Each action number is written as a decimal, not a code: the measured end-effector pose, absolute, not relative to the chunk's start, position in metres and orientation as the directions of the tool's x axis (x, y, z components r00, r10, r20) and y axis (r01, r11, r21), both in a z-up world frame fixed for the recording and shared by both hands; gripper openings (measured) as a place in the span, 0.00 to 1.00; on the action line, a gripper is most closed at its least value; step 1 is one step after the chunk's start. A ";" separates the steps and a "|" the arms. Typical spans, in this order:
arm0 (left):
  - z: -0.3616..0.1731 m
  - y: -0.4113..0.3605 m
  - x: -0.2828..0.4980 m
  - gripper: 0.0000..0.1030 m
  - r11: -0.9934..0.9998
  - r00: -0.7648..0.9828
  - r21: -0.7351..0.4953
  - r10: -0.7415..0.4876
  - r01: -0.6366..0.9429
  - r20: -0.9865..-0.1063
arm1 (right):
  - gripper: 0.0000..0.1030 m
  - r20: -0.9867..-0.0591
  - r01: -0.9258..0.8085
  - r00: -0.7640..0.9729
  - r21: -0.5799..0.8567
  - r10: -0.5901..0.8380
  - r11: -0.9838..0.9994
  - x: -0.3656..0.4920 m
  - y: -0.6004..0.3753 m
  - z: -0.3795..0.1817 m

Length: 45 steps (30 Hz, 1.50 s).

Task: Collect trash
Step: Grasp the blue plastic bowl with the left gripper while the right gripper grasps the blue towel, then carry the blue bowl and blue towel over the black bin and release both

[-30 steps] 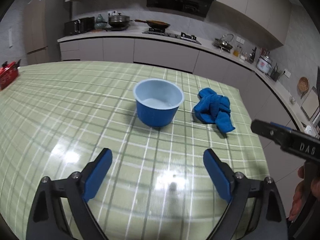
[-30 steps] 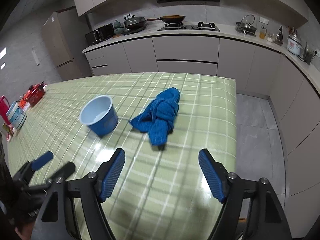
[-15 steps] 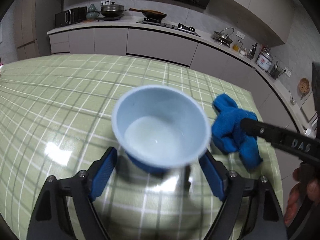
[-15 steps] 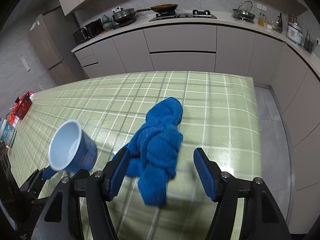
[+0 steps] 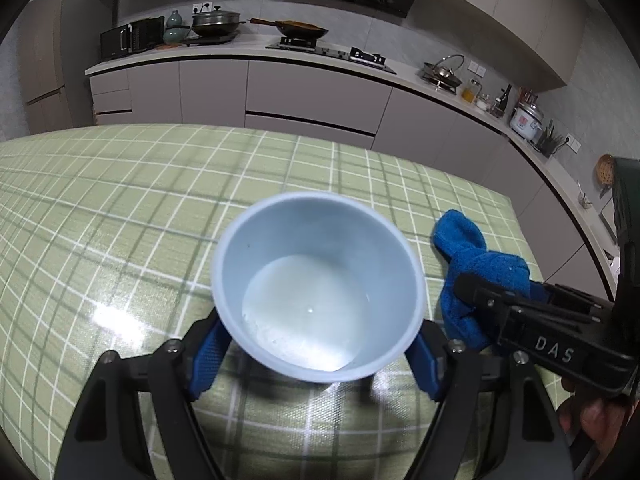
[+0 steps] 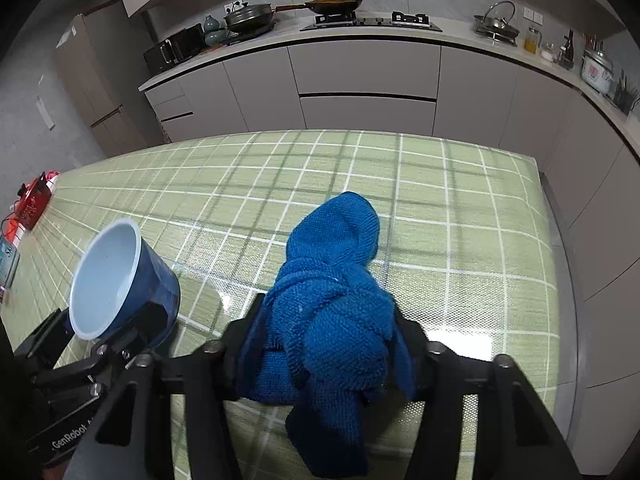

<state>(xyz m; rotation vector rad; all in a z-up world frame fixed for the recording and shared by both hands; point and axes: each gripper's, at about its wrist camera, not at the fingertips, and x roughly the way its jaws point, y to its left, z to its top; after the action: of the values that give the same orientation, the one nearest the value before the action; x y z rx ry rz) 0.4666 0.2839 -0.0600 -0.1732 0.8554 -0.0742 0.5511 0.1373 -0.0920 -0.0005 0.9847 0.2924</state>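
Observation:
A blue cup (image 5: 316,300) with a pale, empty inside sits between the blue pads of my left gripper (image 5: 316,356), which is shut on its sides; in the right wrist view the cup (image 6: 120,280) is tilted at the left. A crumpled blue cloth (image 6: 332,320) lies on the green checked table (image 6: 460,220), and my right gripper (image 6: 326,352) is shut on its middle. The cloth (image 5: 476,272) also shows right of the cup in the left wrist view, with the right gripper's black body in front of it.
The table's right edge (image 6: 548,240) drops to the floor near the cloth. Red items (image 6: 34,200) lie at the table's far left. A kitchen counter (image 5: 280,52) with pots and a stove runs behind the table.
Both grippers moved forward and closed: the left one onto the cup, the right one onto the cloth. One second ago both were open and short of these things.

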 end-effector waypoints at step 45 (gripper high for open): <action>0.014 0.123 0.307 0.75 0.978 0.745 -0.120 -0.206 0.169 -0.634 | 0.38 -0.694 -0.191 0.672 0.176 0.260 0.966 0.341 -0.084 0.021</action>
<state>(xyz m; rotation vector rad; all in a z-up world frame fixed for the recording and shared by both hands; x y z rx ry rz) 0.3071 0.1234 0.0139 -0.0557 0.7010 -0.2053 0.3413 -0.0838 0.0208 0.0917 0.7947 0.2541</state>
